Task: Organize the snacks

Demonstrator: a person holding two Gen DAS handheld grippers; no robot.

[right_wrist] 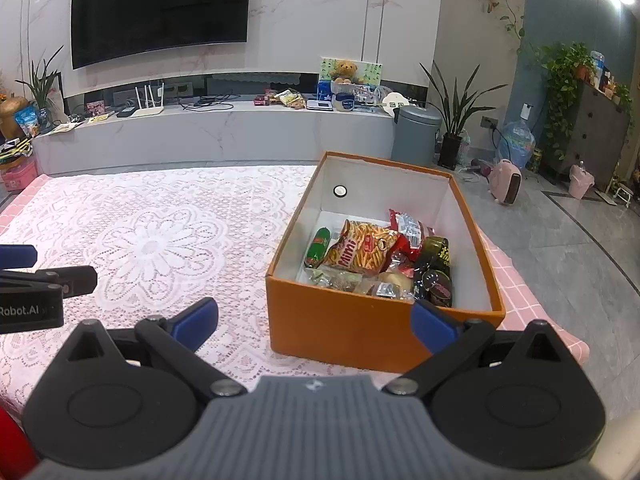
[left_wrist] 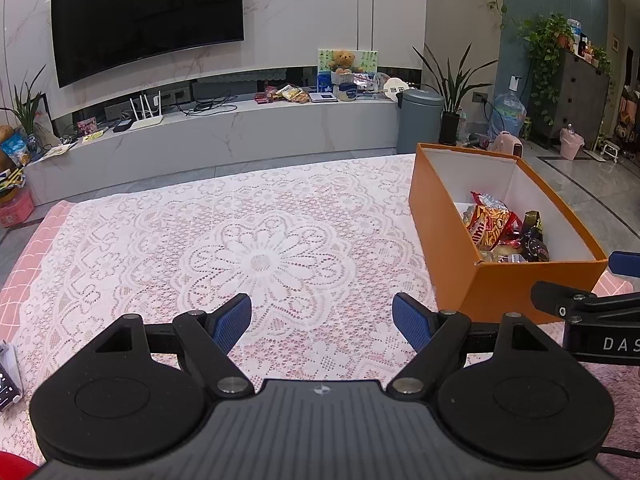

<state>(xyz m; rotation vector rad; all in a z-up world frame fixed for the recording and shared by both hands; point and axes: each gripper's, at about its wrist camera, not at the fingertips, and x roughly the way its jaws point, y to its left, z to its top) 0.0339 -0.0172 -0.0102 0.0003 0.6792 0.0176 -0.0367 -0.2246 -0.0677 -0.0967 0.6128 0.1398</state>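
Both grippers hovered level over the tablecloth [left_wrist: 260, 240]: left gripper [left_wrist: 322, 320] spread, empty; right gripper [right_wrist: 316, 322] spread, empty, before the box [right_wrist: 340, 320].

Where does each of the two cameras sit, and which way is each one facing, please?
Left wrist: on the left gripper, looking forward over the lace tablecloth toward the TV wall; its open blue fingers show.
Right wrist: on the right gripper, facing the orange box of snacks; its open fingers show.
Shared: the box, tablecloth, TV, and each view catches the other gripper at its edge.
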